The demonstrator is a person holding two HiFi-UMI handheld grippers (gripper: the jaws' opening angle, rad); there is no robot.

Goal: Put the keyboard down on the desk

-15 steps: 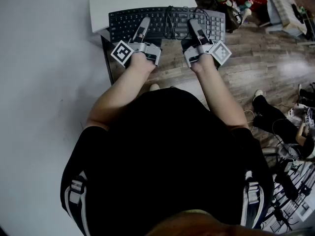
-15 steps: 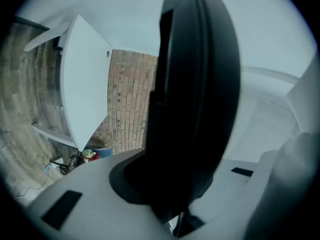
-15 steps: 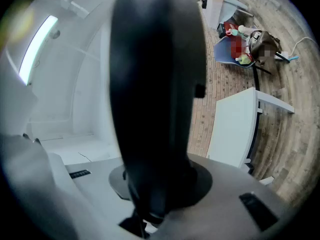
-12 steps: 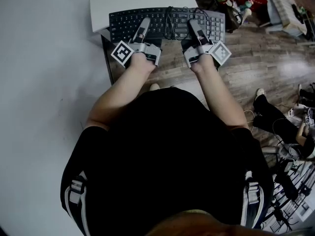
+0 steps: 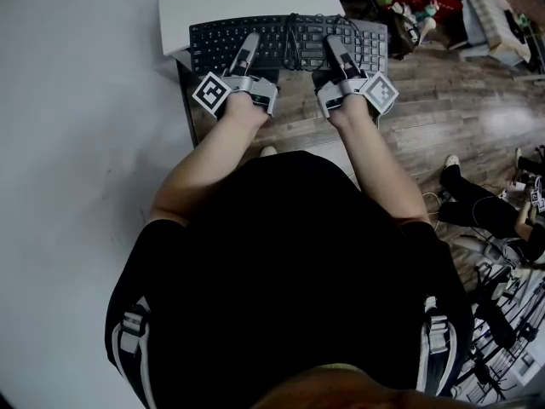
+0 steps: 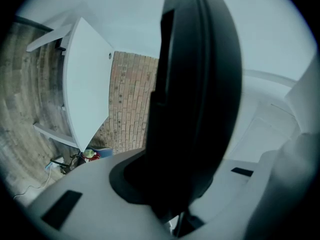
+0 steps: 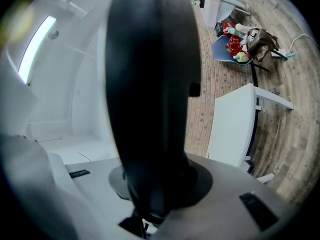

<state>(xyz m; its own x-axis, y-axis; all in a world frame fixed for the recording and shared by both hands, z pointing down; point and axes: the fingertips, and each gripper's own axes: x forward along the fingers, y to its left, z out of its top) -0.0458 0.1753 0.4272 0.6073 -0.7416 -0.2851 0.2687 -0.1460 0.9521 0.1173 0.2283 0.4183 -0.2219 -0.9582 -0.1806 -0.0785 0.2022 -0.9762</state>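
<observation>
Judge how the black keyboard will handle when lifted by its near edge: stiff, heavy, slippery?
Probably stiff: the keyboard spans straight between the left gripper and right gripper with no visible sag. Likely light, as two edge pinches hold it. The cable lying across the keys looks loose and may slide off if tilted.

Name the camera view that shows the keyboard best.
The head view: the keyboard shows its whole key face, with the left gripper and right gripper clamping its near edge. Both gripper views show only a dark edge-on slab between the jaws.
</observation>
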